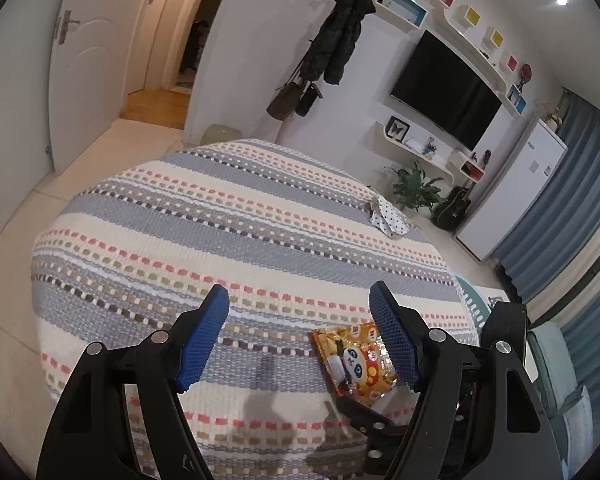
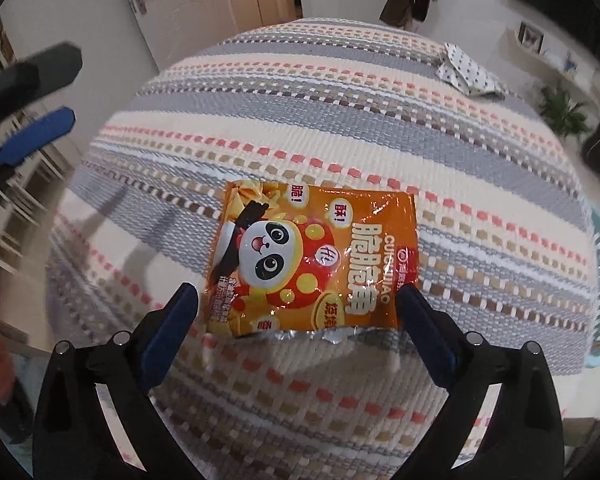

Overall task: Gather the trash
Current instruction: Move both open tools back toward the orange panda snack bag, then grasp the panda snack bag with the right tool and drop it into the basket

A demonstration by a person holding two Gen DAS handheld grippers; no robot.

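Snack packet (image 2: 314, 258) on bed (image 2: 340, 120)

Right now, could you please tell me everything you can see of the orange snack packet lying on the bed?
The snack packet is a glossy orange foil pouch printed with a cartoon panda, yellow dots and Chinese lettering. Its near edge is torn open, showing crinkled silver lining. It lies flat, slightly wrinkled, face up on the striped woven bedspread. The right gripper is open, its blue pads either side of the packet's torn end, not pressing on it. In the left wrist view the packet sits beside the left gripper's right pad.
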